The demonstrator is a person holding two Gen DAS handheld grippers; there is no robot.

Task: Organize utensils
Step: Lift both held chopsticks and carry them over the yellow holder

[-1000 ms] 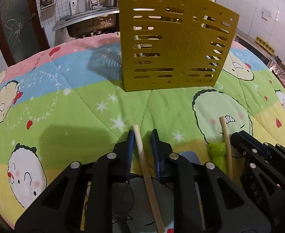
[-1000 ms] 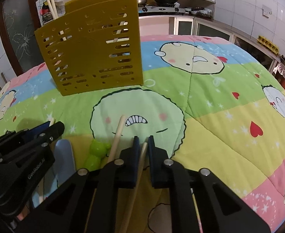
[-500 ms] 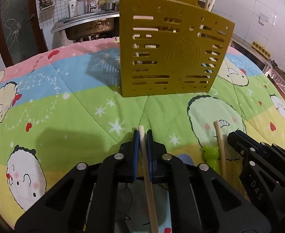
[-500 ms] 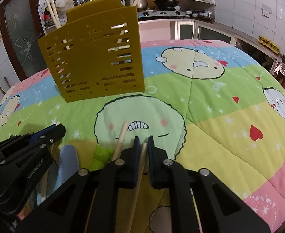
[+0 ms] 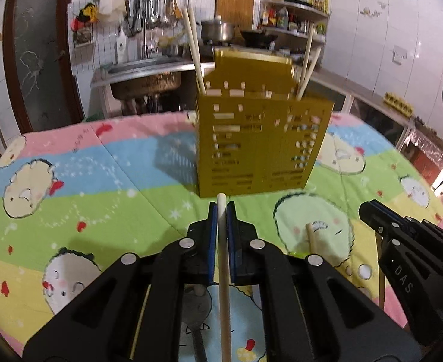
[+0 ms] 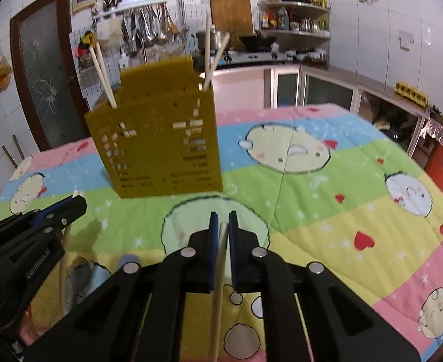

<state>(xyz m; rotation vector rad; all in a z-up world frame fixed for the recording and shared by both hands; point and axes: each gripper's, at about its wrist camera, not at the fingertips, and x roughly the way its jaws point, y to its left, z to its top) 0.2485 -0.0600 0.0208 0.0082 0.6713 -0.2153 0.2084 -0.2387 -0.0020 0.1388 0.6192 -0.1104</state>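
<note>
A yellow slotted utensil holder stands on the cartoon quilt, with chopsticks sticking out of both ends; it also shows in the right wrist view. My left gripper is shut on a pale chopstick, lifted above the quilt and short of the holder. My right gripper is shut on another chopstick, also lifted. Another chopstick lies on the quilt between the grippers.
A blue-handled utensil and other utensils lie on the quilt below the grippers. The right gripper shows at the right of the left wrist view. Kitchen sink and counters stand behind the table.
My left gripper closed on its chopstick. Both grippers rose from the quilt with their chopsticks, and the views tilted up toward the holder.
</note>
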